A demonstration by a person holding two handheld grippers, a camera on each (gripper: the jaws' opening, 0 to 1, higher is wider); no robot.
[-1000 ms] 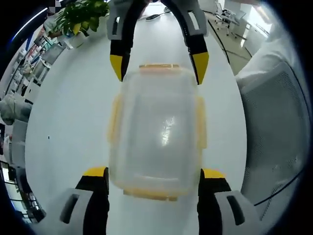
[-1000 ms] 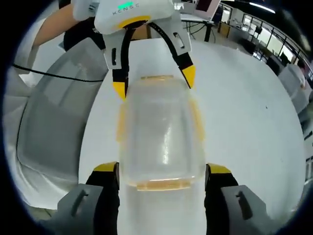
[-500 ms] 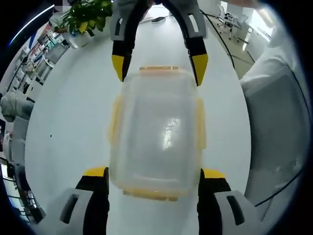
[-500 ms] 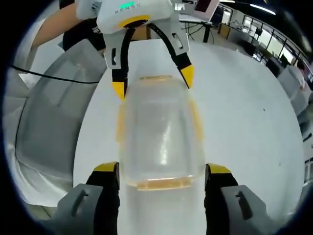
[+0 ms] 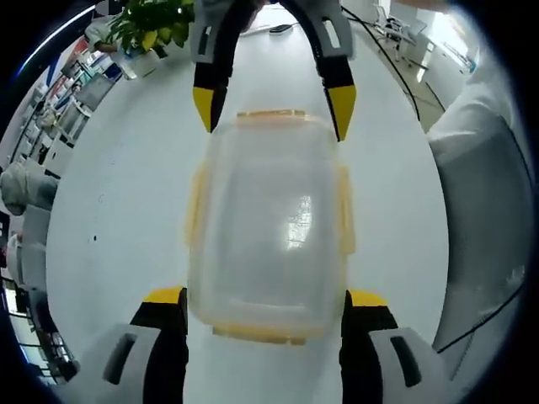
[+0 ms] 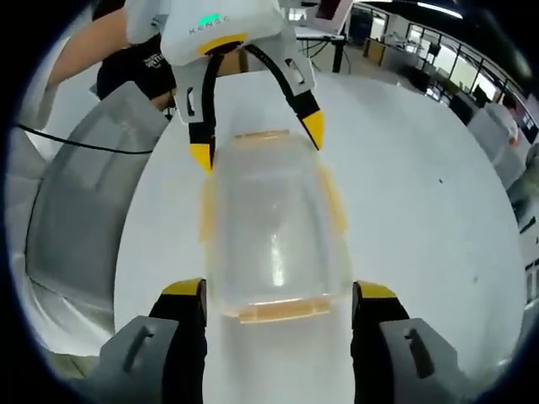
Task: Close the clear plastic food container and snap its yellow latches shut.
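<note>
In the left gripper view the clear container [image 5: 269, 223] lies mid-frame on the white desk [image 5: 118, 194], its lid on and a pale yellow latch on each of its four sides; the latches look folded flat against the walls, though the haze of the plastic keeps me from telling whether they are snapped. The left gripper [image 5: 265, 299] rises from the bottom of the frame, released, its yellow-tipped jaws standing wide apart with one at either lower corner of the container, just beside it. At the top of the frame the right gripper [image 5: 271, 105] comes in from the far side, also spread, its two yellow tips sitting at the container's far corners on either side of the far latch [image 5: 271, 114]. A potted plant [image 5: 150, 18] stands at the upper left of the frame, and a grey chair [image 5: 484, 219] fills the right edge. In the right gripper view the container [image 6: 269, 227] is again in the middle, the right gripper [image 6: 271, 295] open around its near end at the bottom, and the left gripper [image 6: 253, 139] open at its far end near the top.
</note>
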